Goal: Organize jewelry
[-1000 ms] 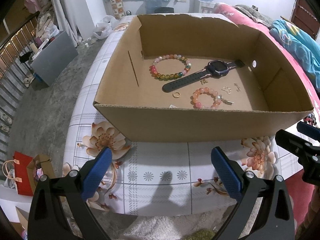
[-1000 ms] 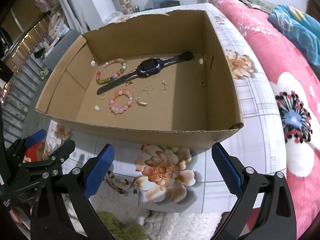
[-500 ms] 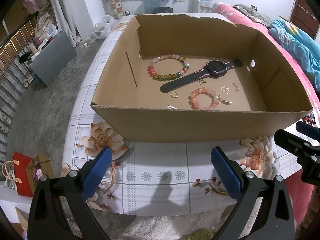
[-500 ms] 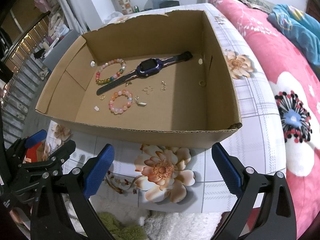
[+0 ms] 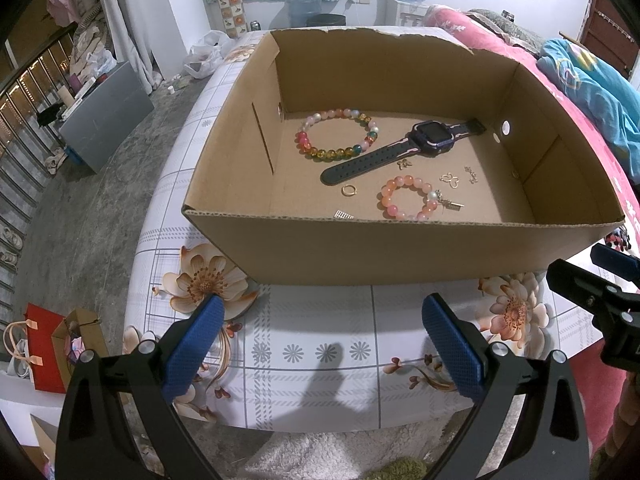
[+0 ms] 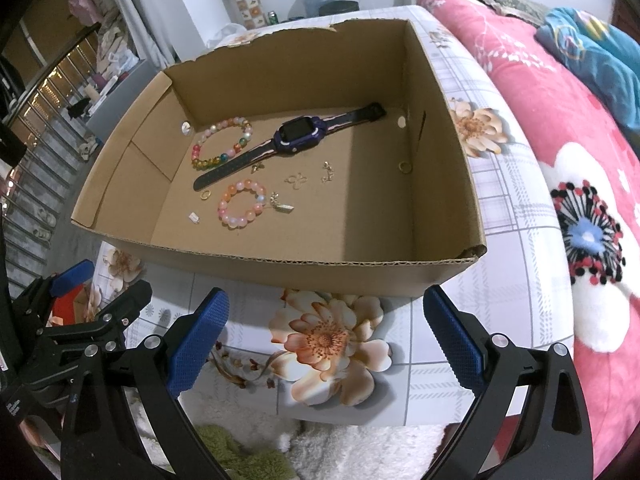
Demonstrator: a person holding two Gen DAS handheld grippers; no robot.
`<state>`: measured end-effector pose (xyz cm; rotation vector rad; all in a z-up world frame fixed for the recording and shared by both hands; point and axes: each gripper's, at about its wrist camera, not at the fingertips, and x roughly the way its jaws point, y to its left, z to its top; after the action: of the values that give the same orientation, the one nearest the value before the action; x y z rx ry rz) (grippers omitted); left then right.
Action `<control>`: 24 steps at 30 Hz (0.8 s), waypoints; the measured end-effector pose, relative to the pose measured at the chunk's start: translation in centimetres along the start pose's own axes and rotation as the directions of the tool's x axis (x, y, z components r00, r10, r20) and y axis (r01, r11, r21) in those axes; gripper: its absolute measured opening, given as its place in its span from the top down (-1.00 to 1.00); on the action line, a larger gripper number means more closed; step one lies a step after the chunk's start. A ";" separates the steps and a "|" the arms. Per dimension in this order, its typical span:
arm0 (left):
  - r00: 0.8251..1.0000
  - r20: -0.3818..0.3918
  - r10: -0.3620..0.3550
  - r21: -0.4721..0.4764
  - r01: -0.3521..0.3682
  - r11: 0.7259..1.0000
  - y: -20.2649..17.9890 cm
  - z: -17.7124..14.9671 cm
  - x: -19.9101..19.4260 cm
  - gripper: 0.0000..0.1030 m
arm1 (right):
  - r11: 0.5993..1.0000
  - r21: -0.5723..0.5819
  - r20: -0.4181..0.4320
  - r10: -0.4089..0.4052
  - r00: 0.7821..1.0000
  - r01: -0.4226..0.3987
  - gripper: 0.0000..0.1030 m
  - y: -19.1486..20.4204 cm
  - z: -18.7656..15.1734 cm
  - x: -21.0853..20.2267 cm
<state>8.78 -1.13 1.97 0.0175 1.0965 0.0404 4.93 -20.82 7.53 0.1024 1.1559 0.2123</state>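
Small gold charms are too fine to identify. Inside the cardboard box [image 5: 400, 252] on the table [image 5: 320, 344] are counted: two bead bracelets [image 5: 338, 135] [image 5: 406, 197], one watch [image 5: 434, 135], two gold rings [image 6: 404, 167] [image 5: 349, 190]. Left claw [image 5: 320, 344] and right claw [image 6: 326, 338] are both spread, empty.

The left gripper [image 5: 320, 344], blue-padded jaws spread wide and empty, hangs over the floral-print tablecloth [image 5: 320, 360] at 6 o'clock of the open brown cardboard box [image 5: 400, 252], which holds a multicoloured bead bracelet [image 5: 338, 135], a purple smartwatch [image 5: 400, 148] and a pink bead bracelet [image 5: 408, 198].
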 end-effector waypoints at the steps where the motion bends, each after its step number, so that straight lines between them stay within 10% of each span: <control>1: 1.000 0.000 0.000 0.000 0.000 1.000 0.1 0.0 0.0 -0.89 | 1.000 0.001 -0.001 0.000 1.000 0.000 -0.82 0.0 0.0 0.0; 24: 1.000 -0.002 -0.002 0.000 0.002 1.000 0.1 0.0 0.0 -0.89 | 1.000 0.005 0.000 0.000 1.000 0.000 -0.82 0.1 -0.2 0.0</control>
<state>8.76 -1.06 1.94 0.0167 1.0983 0.0386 4.75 -20.75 7.47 0.1065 1.1566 0.2100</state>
